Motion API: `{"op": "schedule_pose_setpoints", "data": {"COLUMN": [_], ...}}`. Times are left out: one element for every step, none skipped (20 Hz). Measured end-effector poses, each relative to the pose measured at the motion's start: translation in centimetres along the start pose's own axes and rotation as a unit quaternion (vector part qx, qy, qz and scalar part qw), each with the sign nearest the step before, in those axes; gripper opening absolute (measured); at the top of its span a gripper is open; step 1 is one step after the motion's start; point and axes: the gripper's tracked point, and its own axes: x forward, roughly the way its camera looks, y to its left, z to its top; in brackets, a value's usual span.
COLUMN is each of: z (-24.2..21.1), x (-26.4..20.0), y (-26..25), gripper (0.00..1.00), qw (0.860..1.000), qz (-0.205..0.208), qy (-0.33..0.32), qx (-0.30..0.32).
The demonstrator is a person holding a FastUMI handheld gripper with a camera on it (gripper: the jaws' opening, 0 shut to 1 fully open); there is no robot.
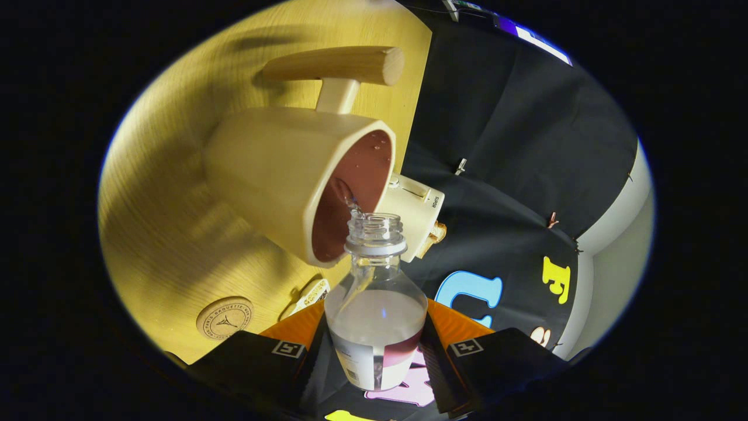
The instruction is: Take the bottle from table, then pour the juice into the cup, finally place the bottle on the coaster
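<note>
My gripper [375, 351] is shut on a clear plastic bottle [377, 304], both fingers pressing its lower body. The bottle is uncapped, tipped over, and still holds whitish juice. Its open mouth [375, 225] sits right at the rim of a cream cup [280, 169] with a dark reddish-brown inside and a wooden handle [336, 64]. A thin stream runs from the mouth into the cup. A round cork coaster [224, 318] lies on the wooden table [158, 204], beside my left finger and nearer than the cup.
Behind the cup stands a cream toaster [418, 213] with a slice of toast sticking out. A small pale object [310, 294] lies on the table between the coaster and the bottle. The black cloth wall closes off the far side.
</note>
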Motion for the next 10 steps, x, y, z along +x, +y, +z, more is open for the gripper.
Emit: {"op": "schedule_pose_setpoints", "data": {"z": [-0.08, -0.41, -0.6, -0.68, -0.59, -0.46, -0.32, -0.1, 0.07, 0.2], "x": [0.0, -0.06, -0.11, 0.02, -0.03, -0.06, -0.18, -0.18, -0.19, -0.2], "y": [-0.09, -0.13, -0.07, 0.03, 0.01, 0.02, 0.01, 0.06, 0.04, 0.08], "gripper": [0.74, 0.74, 0.75, 0.74, 0.74, 0.74, 0.74, 0.74, 0.75, 0.74], "qw": [1.0, 1.0, 1.0, 1.0, 1.0, 1.0, 1.0, 0.999, 0.999, 0.999], "qz": [0.002, 0.003, 0.008, 0.011, 0.012, 0.014, 0.016, 0.018, 0.018, 0.019], "qy": [0.003, 0.006, 0.007, 0.007, 0.007, 0.007, 0.005, 0.003, 0.001, -0.001], "qx": [-0.008, -0.014, -0.016, -0.017, -0.02, -0.024, -0.026, -0.029, -0.031, -0.032]}}
